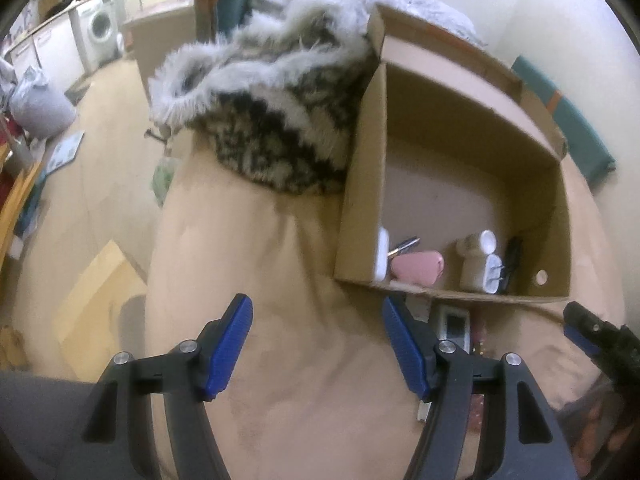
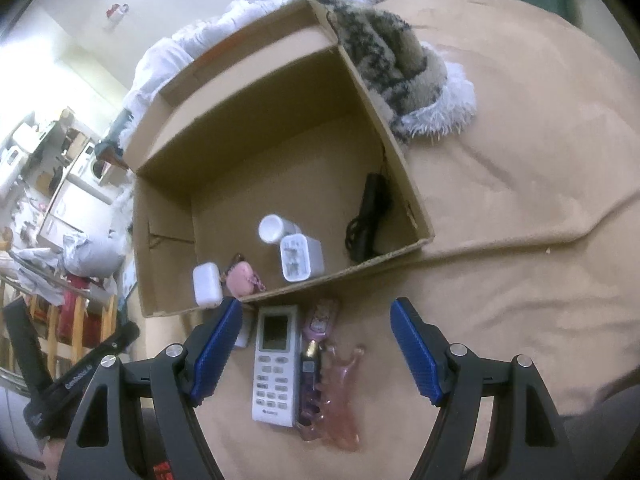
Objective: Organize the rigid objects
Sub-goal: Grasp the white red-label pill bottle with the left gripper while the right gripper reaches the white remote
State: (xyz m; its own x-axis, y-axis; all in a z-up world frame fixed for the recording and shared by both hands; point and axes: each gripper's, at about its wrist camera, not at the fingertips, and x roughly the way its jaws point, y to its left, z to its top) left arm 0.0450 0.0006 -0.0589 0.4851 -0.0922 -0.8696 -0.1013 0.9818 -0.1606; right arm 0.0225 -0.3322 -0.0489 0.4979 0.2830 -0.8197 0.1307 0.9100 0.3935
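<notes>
An open cardboard box (image 2: 280,148) (image 1: 460,128) lies on a tan bed cover. Inside it are a white case (image 2: 207,285), a pink pouch (image 2: 240,279) (image 1: 416,266), a white bottle (image 2: 274,229) (image 1: 478,244), a white charger plug (image 2: 300,258) and a black cable (image 2: 368,216). In front of the box lie a white remote control (image 2: 276,364) (image 1: 454,326), a pink patterned stick (image 2: 318,316) and a clear pink hair clip (image 2: 336,400). My right gripper (image 2: 316,348) hangs open above the remote and clip. My left gripper (image 1: 316,344) is open over bare cover, left of the remote.
A furry black-and-white blanket (image 1: 272,92) (image 2: 400,68) lies against the box's side. White bedding (image 2: 192,44) is piled behind the box. The bed's left edge drops to a wooden floor (image 1: 96,168) with a washing machine (image 1: 100,26) beyond.
</notes>
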